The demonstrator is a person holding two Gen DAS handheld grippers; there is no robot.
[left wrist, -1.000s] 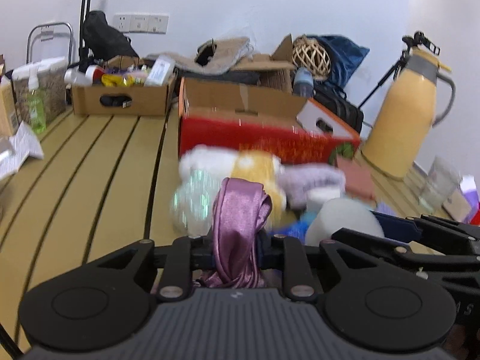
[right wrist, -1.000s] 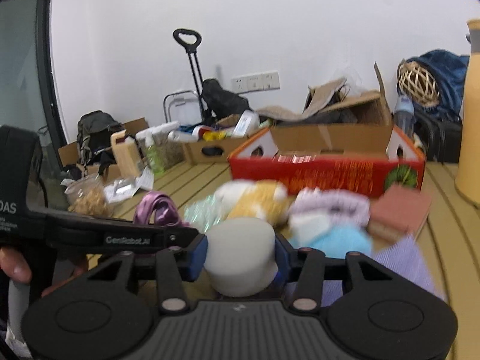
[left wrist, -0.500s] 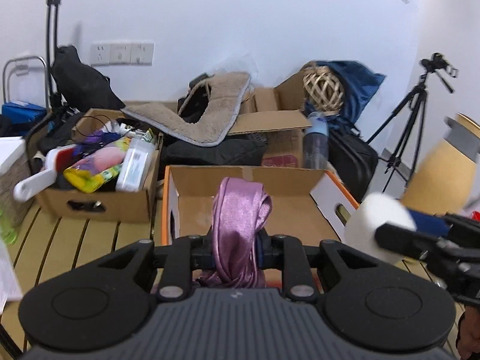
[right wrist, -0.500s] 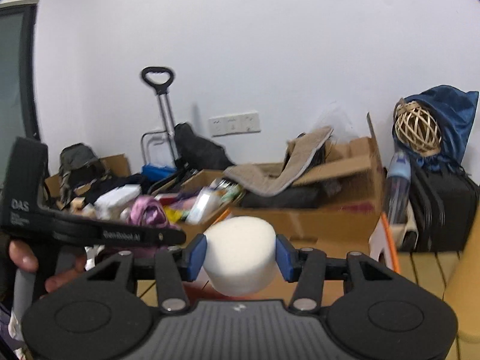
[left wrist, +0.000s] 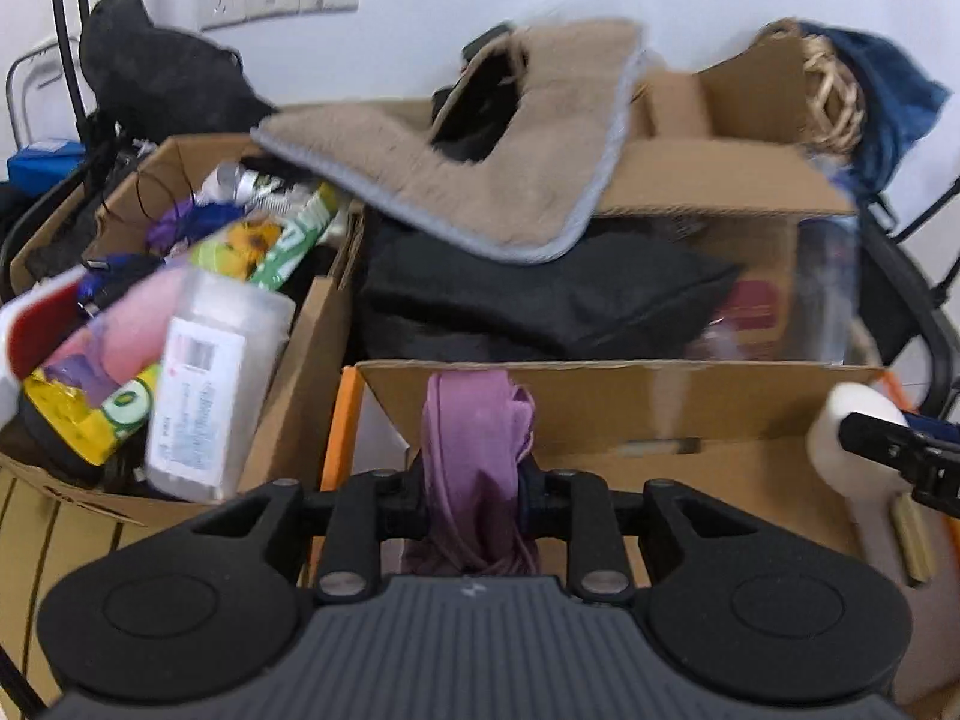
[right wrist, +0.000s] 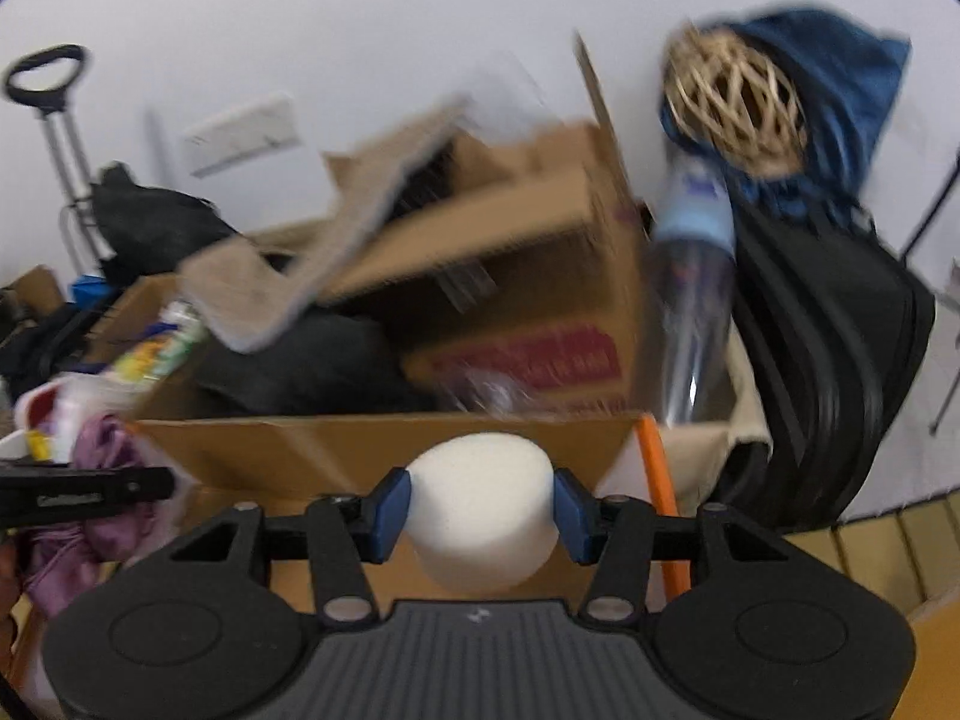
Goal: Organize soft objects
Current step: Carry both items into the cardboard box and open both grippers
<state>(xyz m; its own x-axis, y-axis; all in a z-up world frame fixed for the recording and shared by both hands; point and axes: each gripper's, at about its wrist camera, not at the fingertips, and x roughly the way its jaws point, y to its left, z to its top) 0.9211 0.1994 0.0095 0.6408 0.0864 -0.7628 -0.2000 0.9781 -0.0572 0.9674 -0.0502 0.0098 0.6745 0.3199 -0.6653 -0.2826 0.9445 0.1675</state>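
My left gripper [left wrist: 477,495] is shut on a purple satin cloth [left wrist: 474,450] and holds it over the open cardboard box with orange edges [left wrist: 690,402]. My right gripper [right wrist: 483,507] is shut on a white foam cylinder [right wrist: 483,504] and holds it over the same box [right wrist: 372,447], near its right end. The foam also shows in the left wrist view [left wrist: 840,438] at the right, and the purple cloth in the right wrist view [right wrist: 99,444] at the left. The box floor is mostly hidden by the grippers.
A second cardboard box [left wrist: 288,372] full of bottles and packets stands left of the target box. Behind are a tan mat [left wrist: 480,180] over black cloth, a larger carton [right wrist: 522,276], a water bottle [right wrist: 693,300], a wicker ball [right wrist: 735,102] and black bags [right wrist: 828,360].
Both grippers moved up from the pile on the table and forward over the open box, each still holding its object. The pile has dropped out of view.
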